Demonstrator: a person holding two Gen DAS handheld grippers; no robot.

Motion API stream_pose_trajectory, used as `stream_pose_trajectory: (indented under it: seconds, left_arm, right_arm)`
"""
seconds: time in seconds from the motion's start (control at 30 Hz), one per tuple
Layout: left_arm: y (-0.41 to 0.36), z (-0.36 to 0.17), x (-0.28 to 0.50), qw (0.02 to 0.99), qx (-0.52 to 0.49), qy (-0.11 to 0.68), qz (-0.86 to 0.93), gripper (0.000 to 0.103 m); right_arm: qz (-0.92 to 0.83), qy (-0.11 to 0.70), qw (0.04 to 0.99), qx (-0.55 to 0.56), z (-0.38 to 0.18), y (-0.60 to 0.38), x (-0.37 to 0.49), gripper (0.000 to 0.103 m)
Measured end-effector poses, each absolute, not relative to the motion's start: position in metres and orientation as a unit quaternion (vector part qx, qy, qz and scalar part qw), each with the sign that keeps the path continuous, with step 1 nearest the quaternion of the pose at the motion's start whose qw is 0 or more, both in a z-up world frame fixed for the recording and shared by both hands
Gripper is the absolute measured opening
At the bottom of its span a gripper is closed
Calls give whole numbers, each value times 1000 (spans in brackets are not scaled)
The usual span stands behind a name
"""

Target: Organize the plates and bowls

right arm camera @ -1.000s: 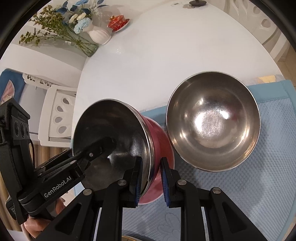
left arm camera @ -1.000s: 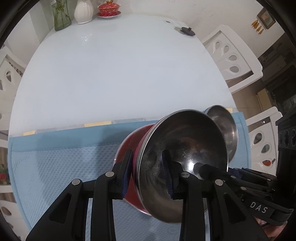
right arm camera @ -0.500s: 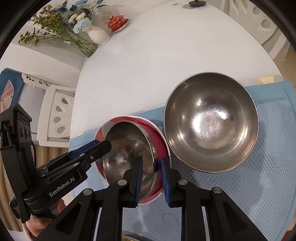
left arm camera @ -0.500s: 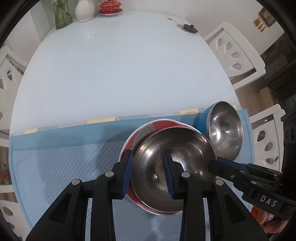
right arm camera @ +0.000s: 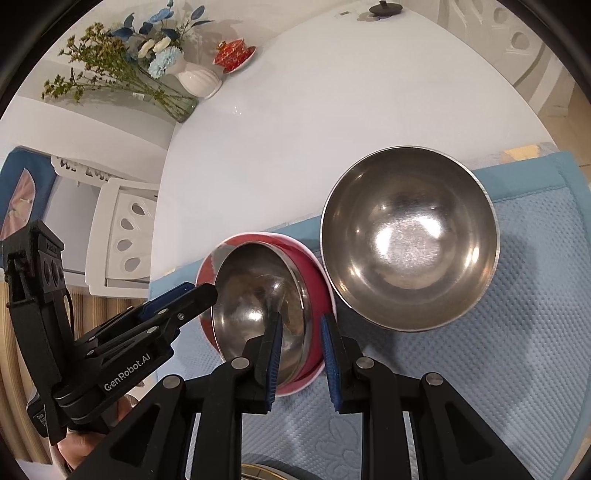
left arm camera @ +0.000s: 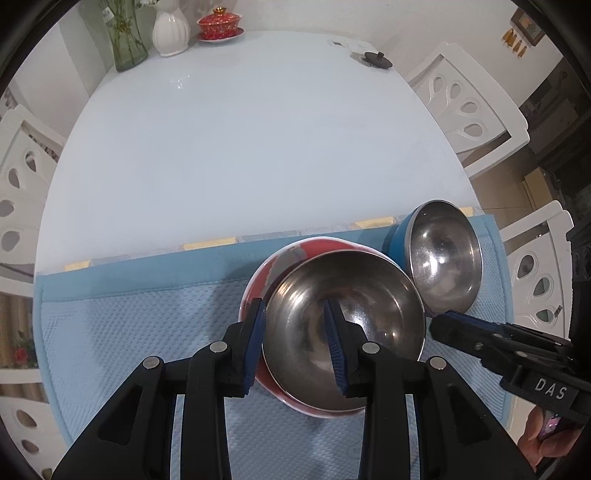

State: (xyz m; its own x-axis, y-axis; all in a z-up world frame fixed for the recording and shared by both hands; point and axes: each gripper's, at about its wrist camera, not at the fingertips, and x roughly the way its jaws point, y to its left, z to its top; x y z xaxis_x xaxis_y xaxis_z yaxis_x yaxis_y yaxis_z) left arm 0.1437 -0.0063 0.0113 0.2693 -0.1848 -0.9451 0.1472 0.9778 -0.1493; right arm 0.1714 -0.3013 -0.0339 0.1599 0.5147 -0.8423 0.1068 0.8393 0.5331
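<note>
1. We are looking down on a steel bowl that is sitting nested inside a red-sided bowl, slightly off centre toward the right so that the red bowl's inner wall is showing on the left.
2. Our left gripper is straddling the near-left rim of the nested pair: one blue pad is sitting outside the red wall, the other inside the steel bowl. The jaws are standing partly apart around the rims; we cannot tell whether the pads are pressing.
3. Our right gripper is straddling the opposite rim of the same pair, one finger inside the steel bowl and one outside the red-sided bowl. The gap between pads and walls is looking loose, but contact is unclear.
4. A second steel bowl with a blue outside is standing just beside the nested pair on the right, seeming to touch the red rim. In the right wrist view it is reading as the larger, empty and upright.
5. All three bowls are resting on a light blue mat spread over the near edge of a white table.
6. At the far end we are noting a white vase, a glass vase with stems, a red lidded cup on a saucer and a small dark lid.
7. White chairs are flanking the table.
</note>
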Motion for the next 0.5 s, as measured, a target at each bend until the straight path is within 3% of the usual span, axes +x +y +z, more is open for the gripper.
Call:
stream_pose_trajectory:
  seconds: [0.1,0.5]
  left_arm:
    - [-10,15,142,799,-13,593,-103,35]
    - [-35,27,142,801,-3,588,-107,37]
  right_arm:
    - [140,627,723,253,-29,-310,168,20]
    - [125,608,732,281,-20,-356,152,21]
